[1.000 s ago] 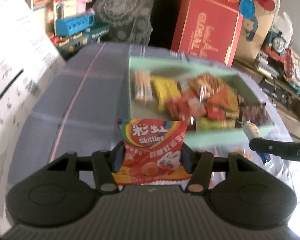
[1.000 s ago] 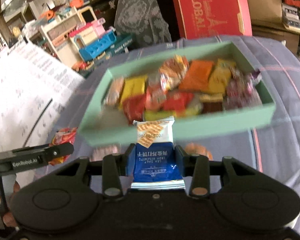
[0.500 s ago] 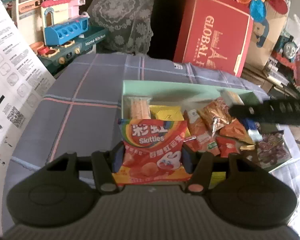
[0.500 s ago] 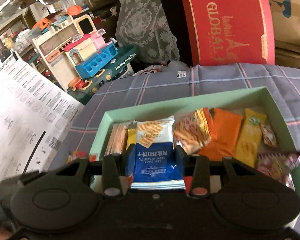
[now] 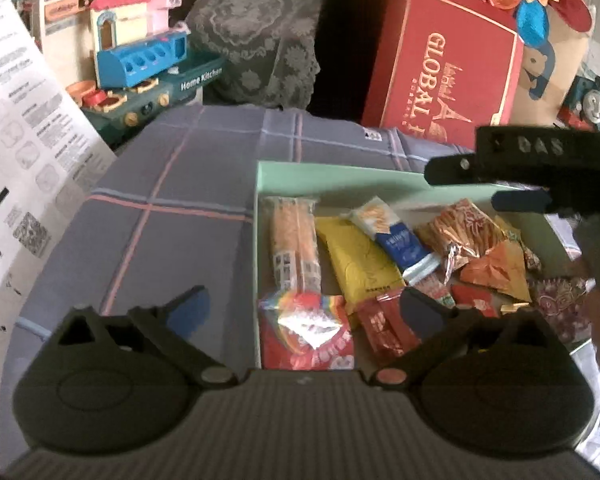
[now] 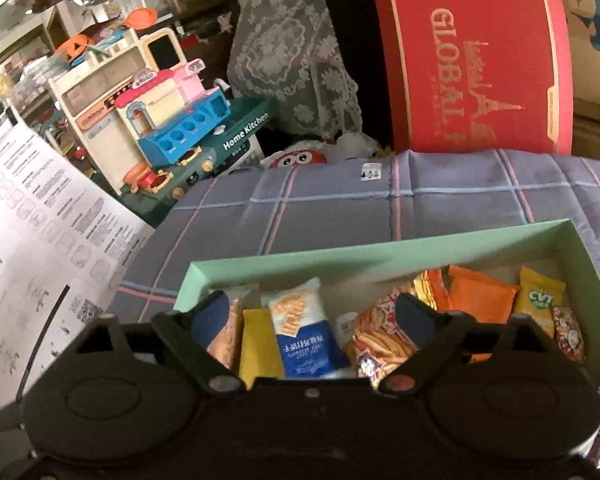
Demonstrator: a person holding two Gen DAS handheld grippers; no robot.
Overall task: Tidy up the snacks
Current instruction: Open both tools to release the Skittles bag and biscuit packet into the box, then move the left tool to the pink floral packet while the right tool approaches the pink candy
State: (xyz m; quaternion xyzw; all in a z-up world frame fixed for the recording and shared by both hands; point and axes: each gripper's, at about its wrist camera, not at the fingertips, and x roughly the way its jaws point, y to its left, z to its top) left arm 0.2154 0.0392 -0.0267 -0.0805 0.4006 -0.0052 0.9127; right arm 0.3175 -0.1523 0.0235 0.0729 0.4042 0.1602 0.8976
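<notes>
**Both packets dropped into the green box**

Half a second ago each gripper still clamped a snack; now both jaws have just swung open and the packets lie in the green box [image 5: 260, 208]. The left gripper [image 5: 300, 312] has its fingers wide apart over the box's near-left corner, and the Skittles bag [image 5: 306, 338] lies free between them on the box floor, touching neither pad. It sits at the near end of a long clear-wrapped biscuit pack [image 5: 296, 248], with a yellow packet [image 5: 358, 264] just beside.

The right gripper [image 6: 314, 314] is also spread wide, nothing pressed between its pads. The blue cracker packet [image 6: 304, 340] it let go of rests in the box, leaning between the yellow packet [image 6: 258, 344] and a shiny crisp bag [image 6: 380, 336]. Orange [image 6: 480, 292] and yellow CVT [image 6: 540, 300] packets fill the right end.

The box stands on a checked grey cloth [image 6: 340, 200]. Behind it are a red carton [image 6: 472, 60] and a toy kitchen [image 6: 172, 128].
</notes>
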